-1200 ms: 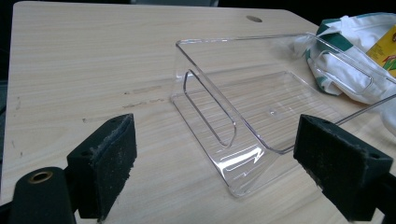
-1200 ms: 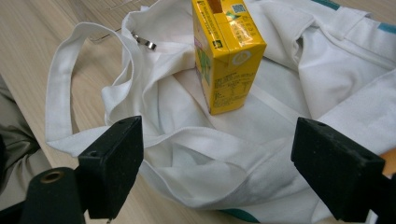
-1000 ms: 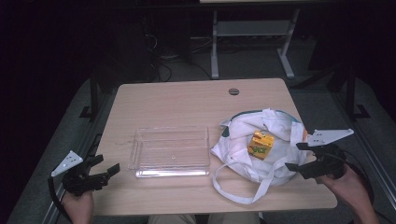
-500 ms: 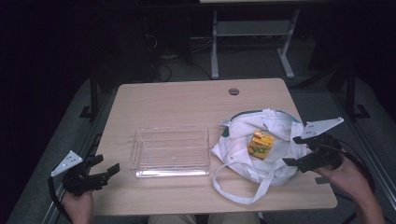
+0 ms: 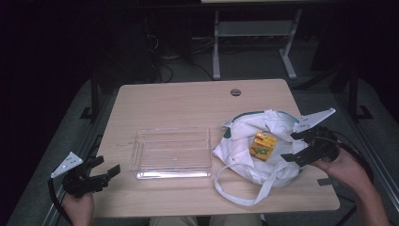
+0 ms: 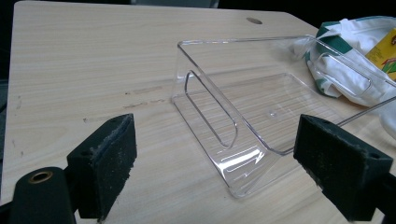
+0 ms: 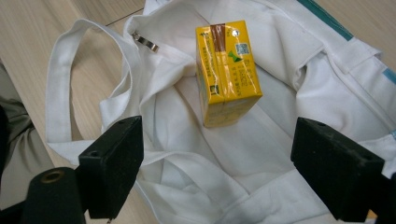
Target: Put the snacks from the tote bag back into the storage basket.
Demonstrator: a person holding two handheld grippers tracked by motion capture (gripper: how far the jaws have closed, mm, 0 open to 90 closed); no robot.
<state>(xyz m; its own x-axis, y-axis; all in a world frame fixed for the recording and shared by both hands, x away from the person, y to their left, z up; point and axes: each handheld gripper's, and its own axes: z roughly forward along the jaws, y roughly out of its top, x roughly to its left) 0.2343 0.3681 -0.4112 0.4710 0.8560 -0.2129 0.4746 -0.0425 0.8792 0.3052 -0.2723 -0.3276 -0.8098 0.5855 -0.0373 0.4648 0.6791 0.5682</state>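
Right gripper (image 5: pixel 301 147) has edged in over the white tote bag (image 5: pixel 263 155), while the left gripper (image 5: pixel 96 172) waits at the near-left table (image 5: pixel 179 99) corner.

Both sets of jaws stand wide, holding nothing. Step in hand looks like the reach for the yellow carton (image 7: pixel 227 70) lying on the bag, right of the clear tray (image 5: pixel 171 153). Next: descend, straddle its sides, close. Its print is too small to read, perhaps a drink label.

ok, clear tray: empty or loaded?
Empty. The clear tray shows only bare table through its floor in the high view and left gripper view. The yellow carton lies on the white bag beside it.
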